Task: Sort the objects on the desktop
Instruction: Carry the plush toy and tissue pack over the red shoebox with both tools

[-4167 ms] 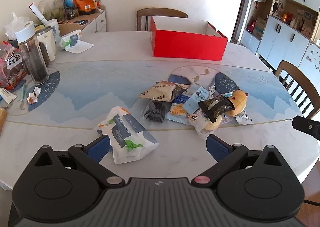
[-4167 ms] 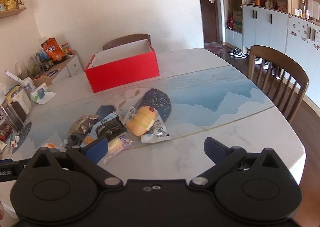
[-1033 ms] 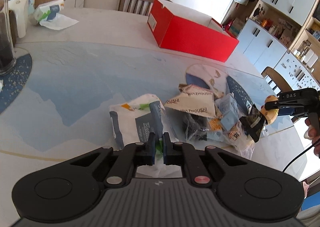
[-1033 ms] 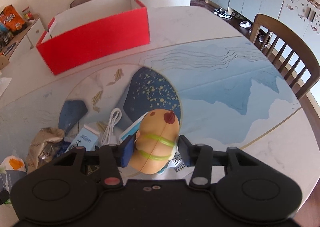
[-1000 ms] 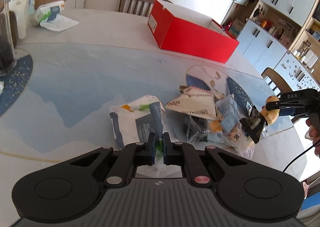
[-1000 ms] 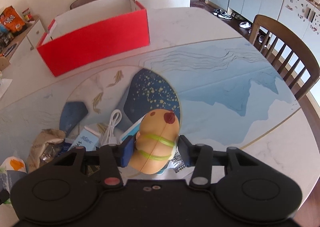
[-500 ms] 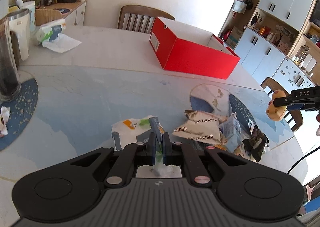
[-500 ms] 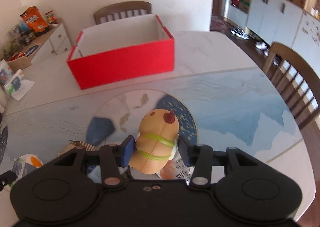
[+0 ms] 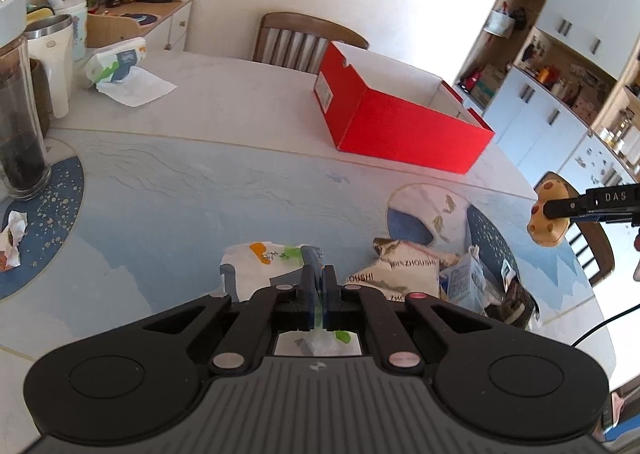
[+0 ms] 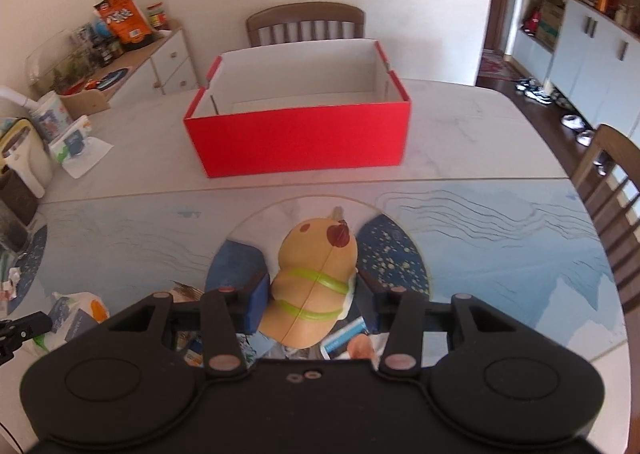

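**Mia:** What is the right tool [image 10: 310,300] holding?

**Ben:** A soft yellow toy [image 10: 314,282] with green bands and brown spots. The blue pads press on both its sides. It is up in the air, above the table [image 10: 500,222].

**Mia:** And the left tool [image 9: 319,286]?

**Ben:** Its two pads are squeezed close together. They pinch the edge of a white tissue pack [image 9: 264,266] with green and orange marks. I cannot tell if the pack is off the table.

**Mia:** Where is the red box [image 10: 298,130]?

**Ben:** On the far side of the table, in front of a wooden chair [image 10: 306,24]. It is open on top, and I see nothing inside.

**Mia:** What else is there?

**Ben:** A pile of snack bags [image 9: 404,274] just right of the tissue pack. Far left, a tall glass jar [image 9: 18,134] with dark stuff in it.
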`<action>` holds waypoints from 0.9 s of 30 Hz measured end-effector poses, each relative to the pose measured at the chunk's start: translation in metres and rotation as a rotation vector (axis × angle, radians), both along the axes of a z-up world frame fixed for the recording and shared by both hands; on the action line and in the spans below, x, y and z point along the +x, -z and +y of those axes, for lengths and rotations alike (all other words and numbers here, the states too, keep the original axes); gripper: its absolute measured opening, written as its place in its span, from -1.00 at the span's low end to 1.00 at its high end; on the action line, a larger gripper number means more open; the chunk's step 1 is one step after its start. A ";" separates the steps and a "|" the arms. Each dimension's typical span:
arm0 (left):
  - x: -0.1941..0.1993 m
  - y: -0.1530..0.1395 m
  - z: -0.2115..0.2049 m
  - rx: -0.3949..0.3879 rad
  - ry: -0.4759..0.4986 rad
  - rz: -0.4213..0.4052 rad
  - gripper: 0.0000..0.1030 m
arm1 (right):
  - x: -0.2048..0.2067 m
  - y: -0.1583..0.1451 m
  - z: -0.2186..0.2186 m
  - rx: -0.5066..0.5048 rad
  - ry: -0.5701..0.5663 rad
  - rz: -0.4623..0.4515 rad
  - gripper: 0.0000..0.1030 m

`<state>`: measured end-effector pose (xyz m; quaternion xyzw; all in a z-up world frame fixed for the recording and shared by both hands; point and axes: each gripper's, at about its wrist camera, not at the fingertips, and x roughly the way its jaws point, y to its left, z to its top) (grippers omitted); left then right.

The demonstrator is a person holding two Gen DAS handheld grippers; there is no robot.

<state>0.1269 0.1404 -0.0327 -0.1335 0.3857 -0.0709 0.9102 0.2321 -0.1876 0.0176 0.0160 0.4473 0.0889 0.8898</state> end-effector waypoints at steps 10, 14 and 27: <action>0.030 -0.027 -0.019 -0.027 -0.026 -0.027 -0.96 | 0.036 -0.013 -0.009 0.025 -0.115 -0.021 -0.12; 0.050 -0.041 -0.033 -0.024 -0.001 -0.059 -0.96 | 0.054 -0.021 -0.015 0.018 -0.142 -0.042 -0.12; 0.137 -0.082 -0.087 0.016 0.118 -0.192 -0.97 | 0.102 -0.033 -0.024 -0.003 -0.182 -0.082 -0.12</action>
